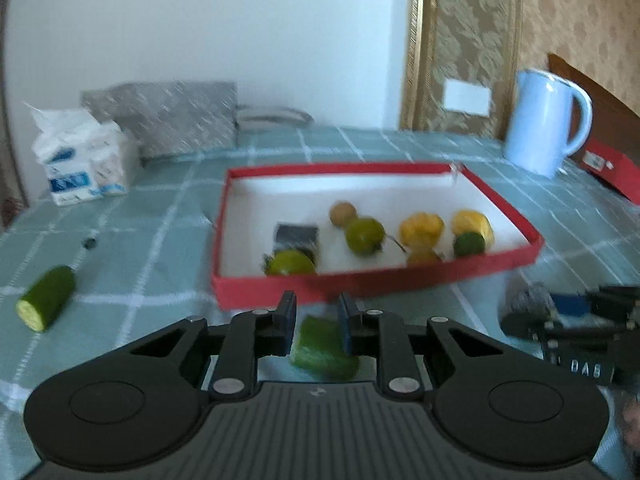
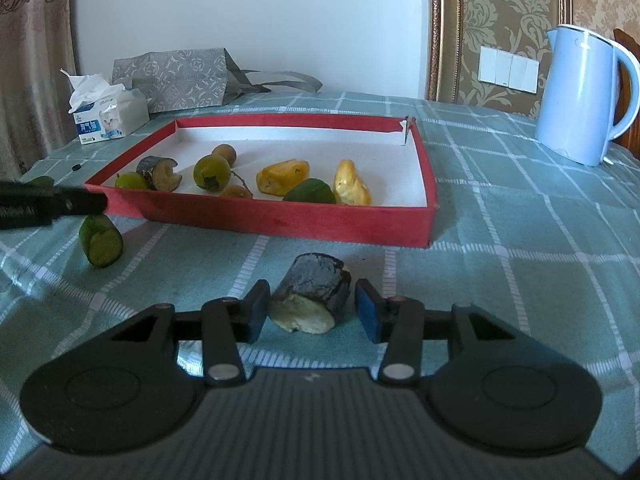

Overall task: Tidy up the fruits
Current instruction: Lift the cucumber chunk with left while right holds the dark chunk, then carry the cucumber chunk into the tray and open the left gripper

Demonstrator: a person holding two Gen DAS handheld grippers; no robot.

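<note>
A red box (image 1: 372, 284) (image 2: 280, 222) with a white floor holds several fruits: green round ones, yellow pieces, brown ones and a dark-skinned chunk (image 2: 160, 172). My left gripper (image 1: 317, 328) is open, its jaws on either side of a green cucumber piece (image 1: 322, 346) (image 2: 101, 240) lying on the cloth in front of the box. My right gripper (image 2: 312, 312) is open around a dark-skinned, pale-fleshed fruit chunk (image 2: 310, 298) on the cloth. Another cucumber piece (image 1: 46, 302) lies far left.
A blue kettle (image 2: 580, 96) (image 1: 544, 120) stands at the right. A tissue pack (image 2: 108, 114) and a grey bag (image 2: 176, 76) sit at the back left. The right gripper's body (image 1: 576, 332) shows in the left wrist view. A green checked cloth (image 2: 520, 240) covers the table.
</note>
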